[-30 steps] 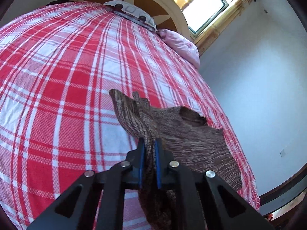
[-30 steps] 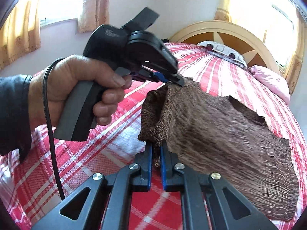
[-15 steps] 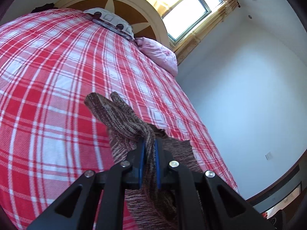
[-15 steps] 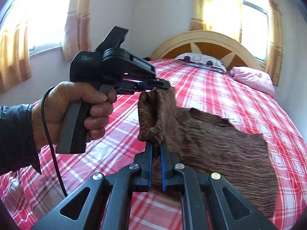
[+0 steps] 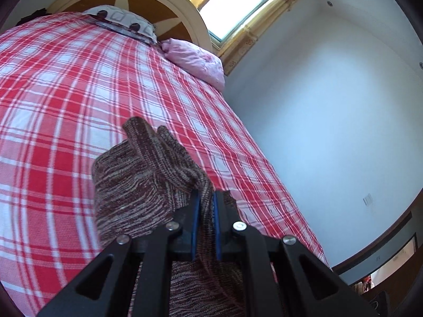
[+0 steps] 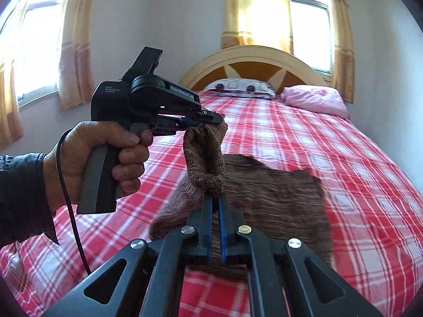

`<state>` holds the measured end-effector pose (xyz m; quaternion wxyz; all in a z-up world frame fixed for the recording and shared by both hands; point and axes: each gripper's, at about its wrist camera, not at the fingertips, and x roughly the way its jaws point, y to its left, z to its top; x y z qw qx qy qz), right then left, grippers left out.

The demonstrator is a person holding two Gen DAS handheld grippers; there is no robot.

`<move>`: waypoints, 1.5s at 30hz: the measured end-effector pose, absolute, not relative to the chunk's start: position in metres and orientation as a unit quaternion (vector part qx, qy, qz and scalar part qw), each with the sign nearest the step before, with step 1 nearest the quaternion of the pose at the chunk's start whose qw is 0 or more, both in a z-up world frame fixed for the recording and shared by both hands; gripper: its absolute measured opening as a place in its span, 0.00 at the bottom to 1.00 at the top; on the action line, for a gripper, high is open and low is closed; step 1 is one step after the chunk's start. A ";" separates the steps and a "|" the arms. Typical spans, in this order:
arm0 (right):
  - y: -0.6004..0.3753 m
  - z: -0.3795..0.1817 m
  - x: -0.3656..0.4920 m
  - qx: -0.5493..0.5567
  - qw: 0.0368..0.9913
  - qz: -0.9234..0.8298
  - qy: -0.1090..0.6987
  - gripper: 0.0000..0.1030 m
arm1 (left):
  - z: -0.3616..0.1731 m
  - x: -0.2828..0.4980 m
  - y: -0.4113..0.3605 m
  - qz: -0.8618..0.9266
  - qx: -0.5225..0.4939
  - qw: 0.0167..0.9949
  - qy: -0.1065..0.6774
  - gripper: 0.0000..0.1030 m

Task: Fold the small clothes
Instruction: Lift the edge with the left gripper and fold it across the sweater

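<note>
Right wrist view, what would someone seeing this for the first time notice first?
The brown knit garment stands out, lying on the red plaid bedspread with one edge lifted off it. That edge is pinched between the left gripper, held in a hand at left, and the right gripper in the foreground. Beyond, a pink pillow lies by the arched headboard.

Brown marled garment (image 6: 277, 200) — red-and-white plaid bedspread (image 6: 304, 132) — pink pillow (image 6: 314, 100).
</note>
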<state>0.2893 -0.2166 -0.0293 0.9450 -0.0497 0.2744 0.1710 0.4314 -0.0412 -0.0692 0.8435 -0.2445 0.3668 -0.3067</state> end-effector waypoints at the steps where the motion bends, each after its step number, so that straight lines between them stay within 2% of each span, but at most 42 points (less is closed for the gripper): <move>1: -0.223 -0.030 0.289 -0.045 0.946 0.166 0.276 0.03 | -0.071 0.434 -0.050 -0.310 -0.242 0.842 0.370 0.09; 16: -0.301 -0.063 0.290 0.010 0.935 0.111 0.336 0.00 | -0.093 0.448 -0.130 -0.321 -0.205 0.826 0.415 0.09; 22: -0.323 -0.075 0.296 0.078 0.919 0.133 0.363 0.00 | -0.097 0.443 -0.144 -0.321 -0.188 0.826 0.425 0.09; 24: -0.324 -0.079 0.300 0.091 0.914 0.139 0.371 0.09 | -0.096 0.444 -0.142 -0.320 -0.190 0.826 0.424 0.09; 26: -0.323 -0.082 0.307 0.101 0.908 0.148 0.378 0.69 | -0.094 0.446 -0.141 -0.320 -0.190 0.826 0.424 0.09; 27: -0.322 -0.083 0.308 0.107 0.908 0.153 0.376 0.73 | -0.093 0.446 -0.142 -0.320 -0.188 0.826 0.424 0.09; 31: -0.318 -0.081 0.321 0.125 0.905 0.177 0.367 0.72 | -0.093 0.444 -0.147 -0.325 -0.179 0.823 0.430 0.09; 33: -0.320 -0.082 0.330 0.136 0.900 0.187 0.370 0.54 | -0.092 0.442 -0.153 -0.331 -0.172 0.822 0.431 0.09; 34: -0.321 -0.085 0.335 0.138 0.895 0.186 0.381 0.24 | -0.091 0.441 -0.155 -0.333 -0.169 0.821 0.431 0.09; 35: -0.323 -0.089 0.340 0.138 0.892 0.178 0.393 0.10 | -0.090 0.440 -0.158 -0.336 -0.167 0.820 0.431 0.09; 45: -0.353 -0.093 0.323 0.159 0.886 0.146 0.410 0.07 | -0.099 0.439 -0.198 -0.353 -0.142 0.812 0.443 0.09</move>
